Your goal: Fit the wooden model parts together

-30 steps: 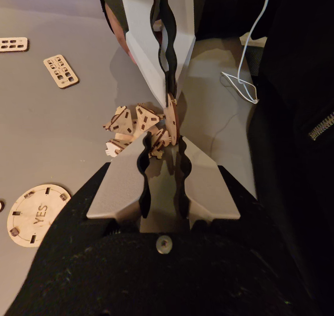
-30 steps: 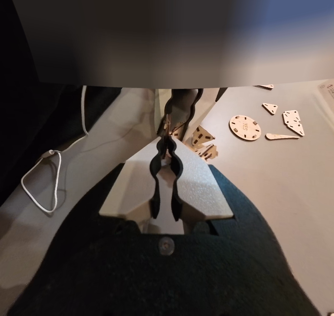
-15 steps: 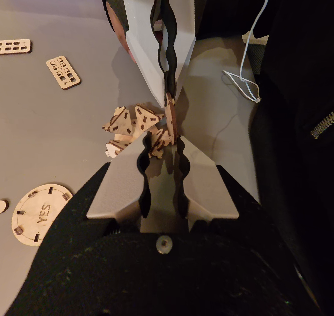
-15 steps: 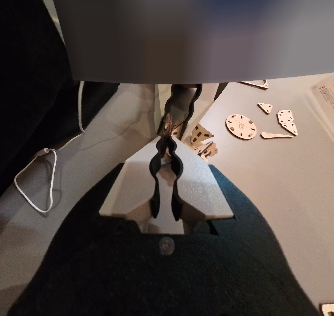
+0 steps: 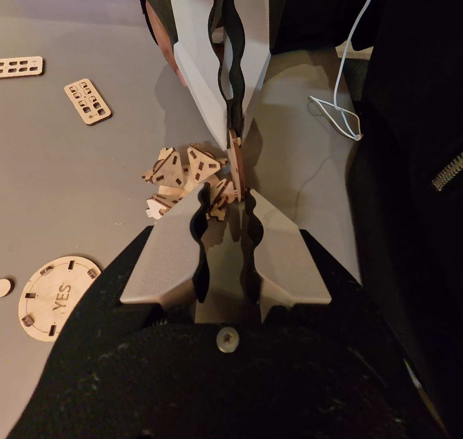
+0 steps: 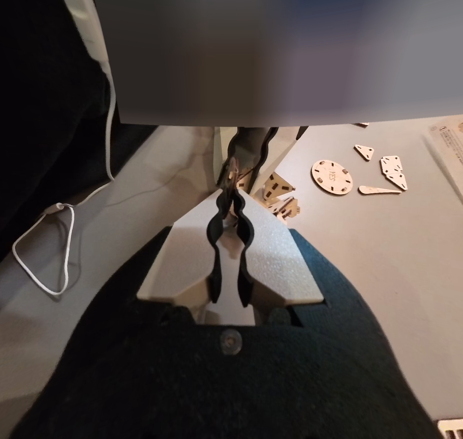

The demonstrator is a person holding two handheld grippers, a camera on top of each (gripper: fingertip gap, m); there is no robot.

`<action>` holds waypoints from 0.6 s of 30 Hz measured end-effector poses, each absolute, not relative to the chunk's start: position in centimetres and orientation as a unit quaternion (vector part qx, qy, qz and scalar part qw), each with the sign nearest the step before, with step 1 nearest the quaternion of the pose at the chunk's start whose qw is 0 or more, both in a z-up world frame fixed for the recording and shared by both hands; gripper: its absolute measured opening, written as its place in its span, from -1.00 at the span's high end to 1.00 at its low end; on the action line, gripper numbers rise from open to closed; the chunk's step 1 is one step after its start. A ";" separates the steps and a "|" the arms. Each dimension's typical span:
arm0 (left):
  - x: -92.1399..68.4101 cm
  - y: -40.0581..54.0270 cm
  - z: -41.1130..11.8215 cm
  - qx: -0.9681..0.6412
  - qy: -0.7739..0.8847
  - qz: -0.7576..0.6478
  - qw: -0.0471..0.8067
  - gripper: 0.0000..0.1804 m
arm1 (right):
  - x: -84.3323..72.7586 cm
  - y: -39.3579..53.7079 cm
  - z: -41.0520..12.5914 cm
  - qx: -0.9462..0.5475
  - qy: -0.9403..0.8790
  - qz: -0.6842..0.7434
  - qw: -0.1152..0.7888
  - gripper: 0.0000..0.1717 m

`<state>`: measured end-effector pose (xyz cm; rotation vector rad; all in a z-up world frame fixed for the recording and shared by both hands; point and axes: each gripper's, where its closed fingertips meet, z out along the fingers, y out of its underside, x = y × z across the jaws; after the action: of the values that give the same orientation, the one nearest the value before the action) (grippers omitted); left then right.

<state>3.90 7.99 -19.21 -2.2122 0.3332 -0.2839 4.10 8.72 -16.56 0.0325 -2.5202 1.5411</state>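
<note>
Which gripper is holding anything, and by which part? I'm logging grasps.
The right gripper pinches the thin wooden disc edge-on at its rim. The left gripper grips part of the wooden assembly; contact unclear.

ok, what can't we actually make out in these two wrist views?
- Right wrist view: everything beyond the left gripper is under a blur patch.
- Left wrist view: whether the left fingers press the wooden assembly; its near part is hidden behind them.
- Left wrist view: slotted wooden strip, cut by the left edge.
</note>
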 end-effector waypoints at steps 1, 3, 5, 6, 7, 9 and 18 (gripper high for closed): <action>3.9 8.0 -19.2 -0.886 0.134 -0.112 0.429 0.76 | 4.1 8.7 -16.6 0.011 -0.849 0.519 0.094 0.97; 3.8 8.0 -19.2 -0.886 0.135 -0.107 0.430 0.77 | 4.1 8.8 -16.6 0.011 -0.849 0.519 0.097 0.97; 3.8 8.0 -19.2 -0.886 0.135 -0.104 0.431 0.77 | 4.0 8.8 -16.5 0.010 -0.849 0.519 0.098 0.97; 3.8 8.0 -19.2 -0.886 0.135 -0.104 0.431 0.77 | 4.1 8.8 -16.5 0.011 -0.849 0.519 0.098 0.97; 3.8 8.0 -19.2 -0.886 0.135 -0.103 0.431 0.77 | 4.1 8.8 -16.5 0.011 -0.849 0.519 0.098 0.97; 3.8 8.0 -19.2 -0.886 0.136 -0.105 0.431 0.77 | 4.1 8.8 -16.6 0.011 -0.849 0.519 0.097 0.97; 3.6 8.0 -19.2 -0.886 0.131 -0.106 0.432 0.78 | 3.7 8.8 -16.6 0.004 -0.849 0.516 0.116 0.95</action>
<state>3.59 8.04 -19.15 -2.2077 0.3255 -0.2639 3.74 8.80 -16.56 0.0126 -2.4859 1.5124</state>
